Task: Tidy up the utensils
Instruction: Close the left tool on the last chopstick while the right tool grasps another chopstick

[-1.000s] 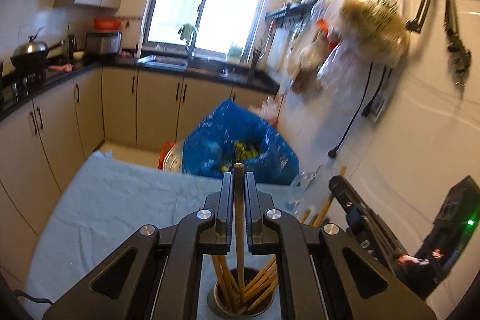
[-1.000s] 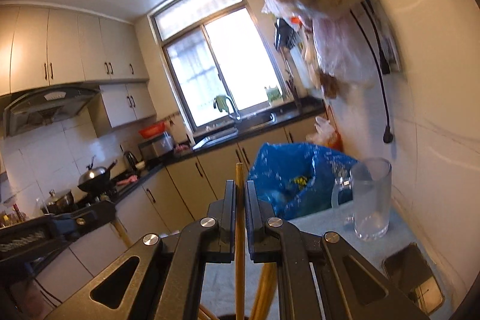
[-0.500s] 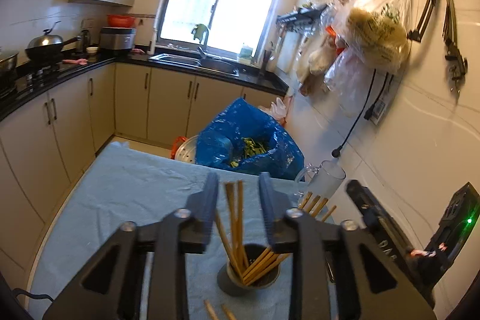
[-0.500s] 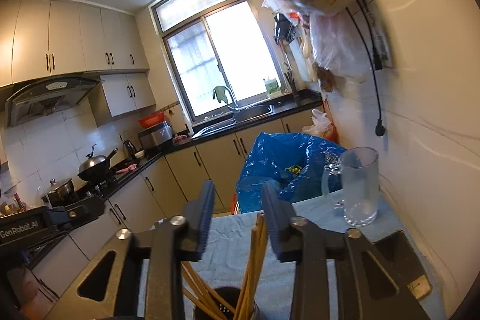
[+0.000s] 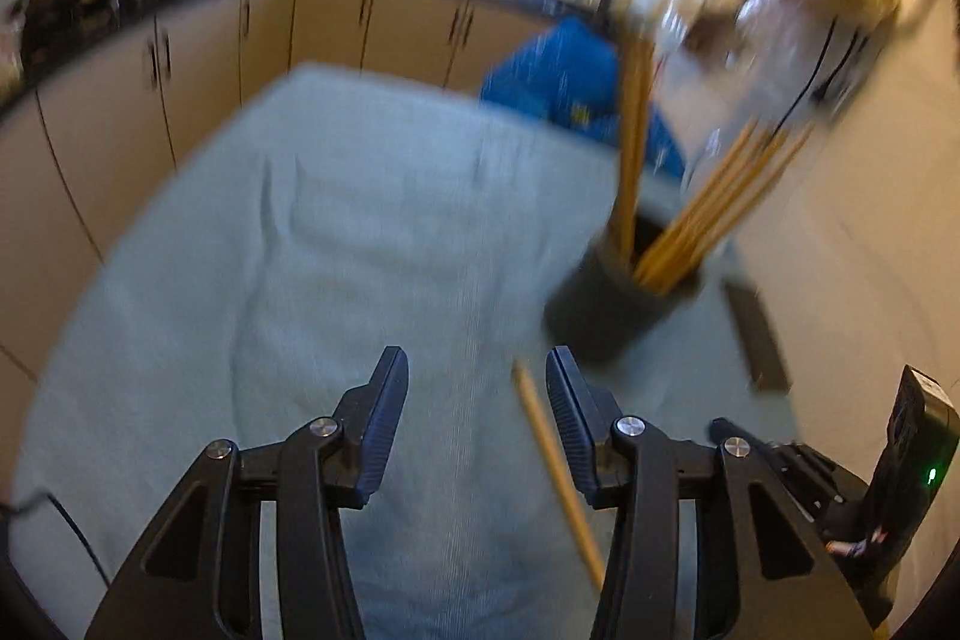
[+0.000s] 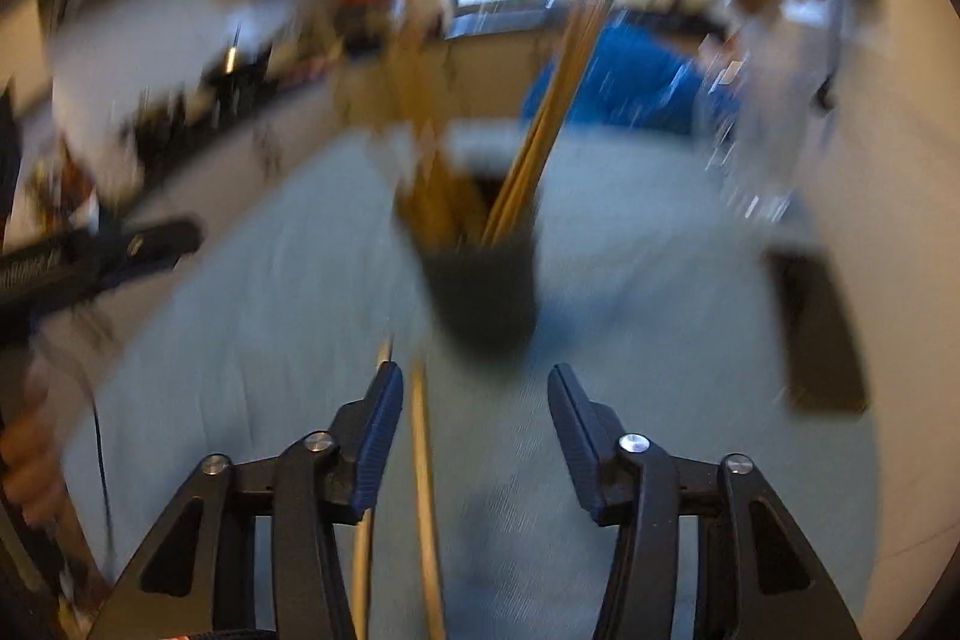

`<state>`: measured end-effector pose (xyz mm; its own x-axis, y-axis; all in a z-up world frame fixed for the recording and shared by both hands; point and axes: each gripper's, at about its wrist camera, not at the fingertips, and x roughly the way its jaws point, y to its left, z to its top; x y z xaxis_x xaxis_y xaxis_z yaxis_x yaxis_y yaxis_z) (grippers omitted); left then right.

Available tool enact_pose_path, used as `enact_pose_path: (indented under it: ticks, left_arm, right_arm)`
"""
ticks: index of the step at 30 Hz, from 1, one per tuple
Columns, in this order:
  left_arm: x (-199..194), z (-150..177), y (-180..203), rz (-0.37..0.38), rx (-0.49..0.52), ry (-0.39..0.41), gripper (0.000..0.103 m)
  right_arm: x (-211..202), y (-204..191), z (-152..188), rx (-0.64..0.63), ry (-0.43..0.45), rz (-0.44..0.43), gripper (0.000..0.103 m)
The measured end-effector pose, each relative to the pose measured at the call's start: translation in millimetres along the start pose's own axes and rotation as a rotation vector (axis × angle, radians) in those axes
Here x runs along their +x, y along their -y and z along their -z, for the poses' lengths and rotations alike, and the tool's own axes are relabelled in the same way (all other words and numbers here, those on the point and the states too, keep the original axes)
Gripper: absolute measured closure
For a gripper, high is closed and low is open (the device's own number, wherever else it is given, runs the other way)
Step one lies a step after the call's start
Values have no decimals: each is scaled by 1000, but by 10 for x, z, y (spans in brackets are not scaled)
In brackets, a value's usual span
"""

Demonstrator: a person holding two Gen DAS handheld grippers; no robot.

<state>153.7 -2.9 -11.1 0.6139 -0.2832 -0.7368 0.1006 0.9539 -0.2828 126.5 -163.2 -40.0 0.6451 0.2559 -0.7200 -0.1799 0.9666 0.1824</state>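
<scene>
Left wrist view: my left gripper (image 5: 474,370) gapes wide and empty above the grey cloth (image 5: 360,232). One loose chopstick (image 5: 558,466) lies just inside its right finger; right of that, the dark holder (image 5: 612,304) stands full. Right gripper (image 6: 474,382) equally wide, empty. I judge the stick light, stiff, slippery; pinch mid-shaft.

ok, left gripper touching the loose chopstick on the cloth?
Cannot tell. In the left wrist view the left gripper is open and the loose chopstick runs close beside one finger, but motion blur hides any gap or contact.
</scene>
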Motion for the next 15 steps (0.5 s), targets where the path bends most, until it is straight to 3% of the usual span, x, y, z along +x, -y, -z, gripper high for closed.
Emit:
enact_pose_path:
  ticks: [4,15]
  left_arm:
    - [342,224,20,-32,32,-89,57]
    - [734,310,412,-86,143,-149,57]
  right_arm:
    - [250,-70,271,-19,-79,1,64]
    - [189,-2,484,5,-64,54,64]
